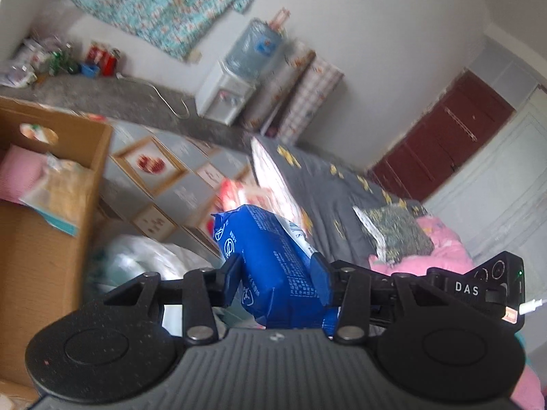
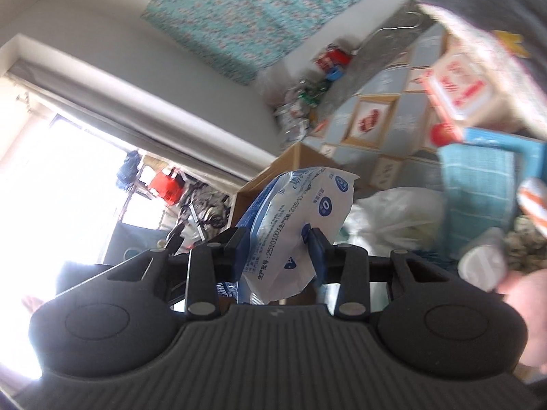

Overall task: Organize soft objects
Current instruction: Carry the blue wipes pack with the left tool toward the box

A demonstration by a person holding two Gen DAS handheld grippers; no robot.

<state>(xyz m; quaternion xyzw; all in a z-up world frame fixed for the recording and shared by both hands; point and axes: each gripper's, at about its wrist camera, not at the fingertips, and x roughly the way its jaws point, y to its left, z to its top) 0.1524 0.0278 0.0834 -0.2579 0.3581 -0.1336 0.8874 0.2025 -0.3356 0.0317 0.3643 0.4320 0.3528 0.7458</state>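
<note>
Left gripper [image 1: 277,275]: fingers clamped on blue tissue pack [image 1: 273,266], centre of frame, held off the bed [image 1: 328,205]. Right gripper [image 2: 275,251]: fingers clamped on white wipes pack [image 2: 301,225], centre of frame, raised. Cardboard box [image 1: 44,239]: left of frame, holding pink cloth [image 1: 17,174] and packets.

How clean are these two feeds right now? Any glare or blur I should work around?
Left wrist view: even light, the blue plastic pack in the left claw sharp, the brown cardboard box and background motion-smeared, edges fisheye-bent. Right wrist view: the window blown out to white, the white-and-blue plastic pack in the right claw readable, clutter at right heavily blurred.
</note>
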